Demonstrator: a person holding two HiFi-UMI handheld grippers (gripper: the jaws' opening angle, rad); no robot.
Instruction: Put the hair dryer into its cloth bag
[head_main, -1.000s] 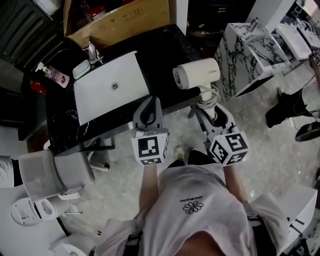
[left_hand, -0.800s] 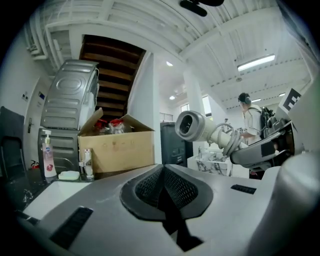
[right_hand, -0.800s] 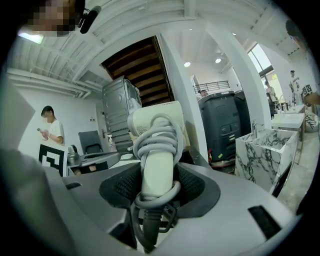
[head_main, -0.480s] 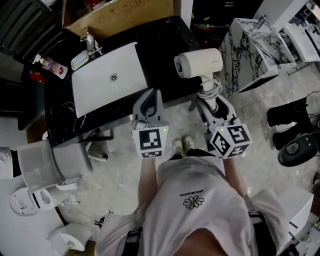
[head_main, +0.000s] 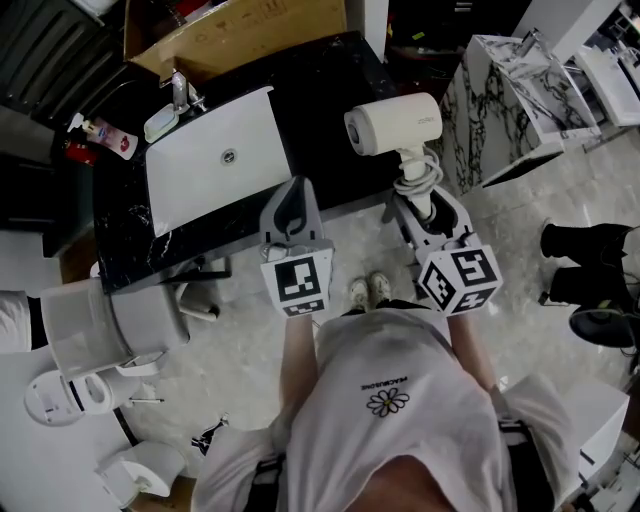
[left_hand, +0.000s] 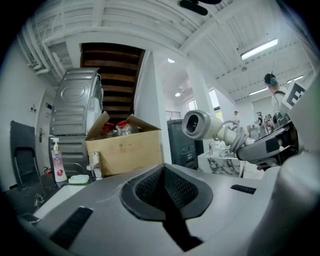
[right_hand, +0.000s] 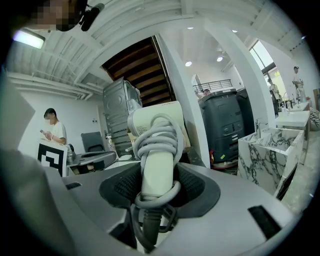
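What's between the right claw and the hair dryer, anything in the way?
Nothing. The right gripper is shut on the handle of the hair dryer, with the cord wound round that handle. No cloth bag shows in any view, so the way to it cannot be judged.

- We count one hair dryer (head_main: 393, 126).
- We count two grippers: the left gripper (head_main: 292, 195) and the right gripper (head_main: 426, 205).
- We see one white sink (head_main: 255, 135), with one faucet (head_main: 180, 92), one soap bottle (head_main: 105, 137) and one soap dish (head_main: 160, 122) by it.
- We find one cardboard box (head_main: 235, 35) and one marble-patterned cabinet (head_main: 495, 100).
- We make out one person in the background (right_hand: 52, 131).
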